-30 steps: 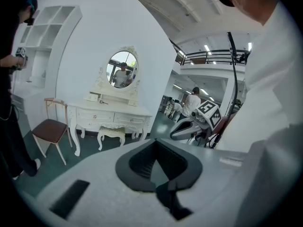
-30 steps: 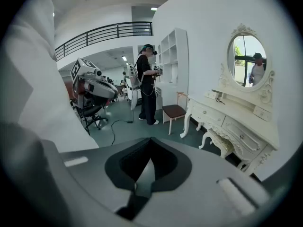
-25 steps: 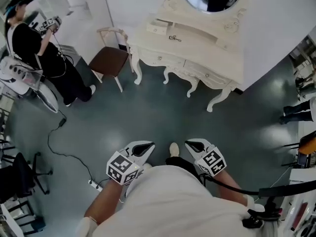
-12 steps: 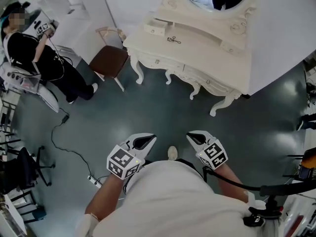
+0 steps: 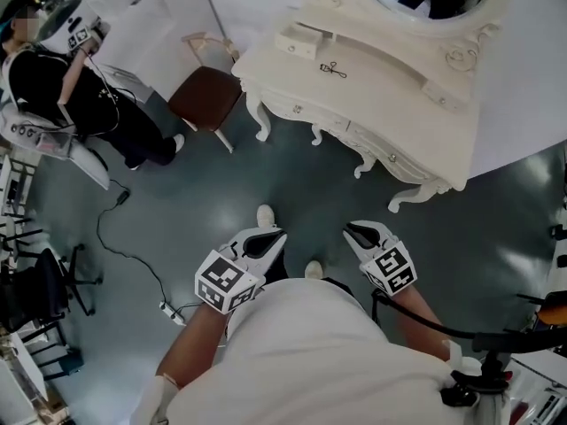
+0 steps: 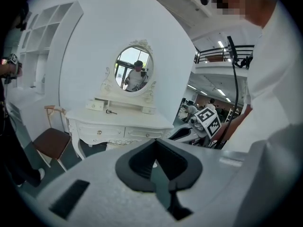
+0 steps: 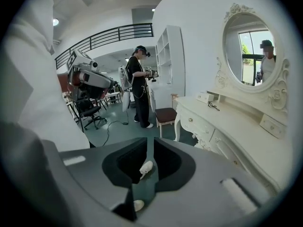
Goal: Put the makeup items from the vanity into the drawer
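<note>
The white vanity (image 5: 372, 87) with an oval mirror stands ahead across the grey floor. A small dark item (image 5: 332, 69) lies on its top, beside a little white box (image 5: 297, 44). Its front drawers (image 5: 306, 112) are closed. My left gripper (image 5: 261, 240) and right gripper (image 5: 365, 235) are held low in front of my body, well short of the vanity, both shut and empty. The left gripper view shows the left gripper (image 6: 155, 143), the vanity (image 6: 137, 122) and the dark item (image 6: 111, 111). The right gripper view has the right gripper (image 7: 147, 141) with the vanity (image 7: 227, 122) at its right.
A brown-seated chair (image 5: 205, 98) stands left of the vanity. A person in black (image 5: 53, 87) stands at the far left by white equipment. A cable and power strip (image 5: 168, 308) lie on the floor, and an office chair (image 5: 40, 295) is at the left edge.
The vanity has drawn nearer and slid right in the head view as I step forward. One foot now shows ahead of the grippers. Both grippers stay shut.
</note>
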Available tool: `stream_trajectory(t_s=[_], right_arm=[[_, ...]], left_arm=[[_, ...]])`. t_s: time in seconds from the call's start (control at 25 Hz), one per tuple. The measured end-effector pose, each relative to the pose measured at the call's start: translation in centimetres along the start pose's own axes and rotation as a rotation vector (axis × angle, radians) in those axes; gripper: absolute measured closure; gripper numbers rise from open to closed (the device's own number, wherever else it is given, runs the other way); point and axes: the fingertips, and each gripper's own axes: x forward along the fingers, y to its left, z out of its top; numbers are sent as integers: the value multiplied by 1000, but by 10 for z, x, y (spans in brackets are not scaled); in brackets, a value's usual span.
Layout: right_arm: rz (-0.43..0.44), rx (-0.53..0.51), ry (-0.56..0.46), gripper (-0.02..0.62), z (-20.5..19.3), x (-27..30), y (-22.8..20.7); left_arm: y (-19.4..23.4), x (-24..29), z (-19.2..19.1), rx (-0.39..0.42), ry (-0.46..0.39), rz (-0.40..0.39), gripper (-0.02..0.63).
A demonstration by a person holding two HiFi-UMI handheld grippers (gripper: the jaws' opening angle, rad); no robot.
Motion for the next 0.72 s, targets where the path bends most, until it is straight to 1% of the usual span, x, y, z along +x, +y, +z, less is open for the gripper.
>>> stream_trajectory(t_s=[0.12, 0.28, 0.48, 0.6, 0.72], right_arm=[[-22, -11, 8, 538, 23, 28, -25], [-74, 13, 27, 525, 64, 66, -59], [-137, 31, 32, 523, 125, 121, -103], [-169, 48, 30, 525, 153, 156, -127], [-199, 30, 31, 528, 178, 184, -150]], left_arm=[[44, 11, 13, -3, -16, -14, 607], [109, 24, 45, -1, -23, -66, 607], [182, 30, 89, 50, -5, -153, 584], [228, 28, 103, 72, 8, -188, 591], [269, 26, 110, 76, 25, -200, 609]])
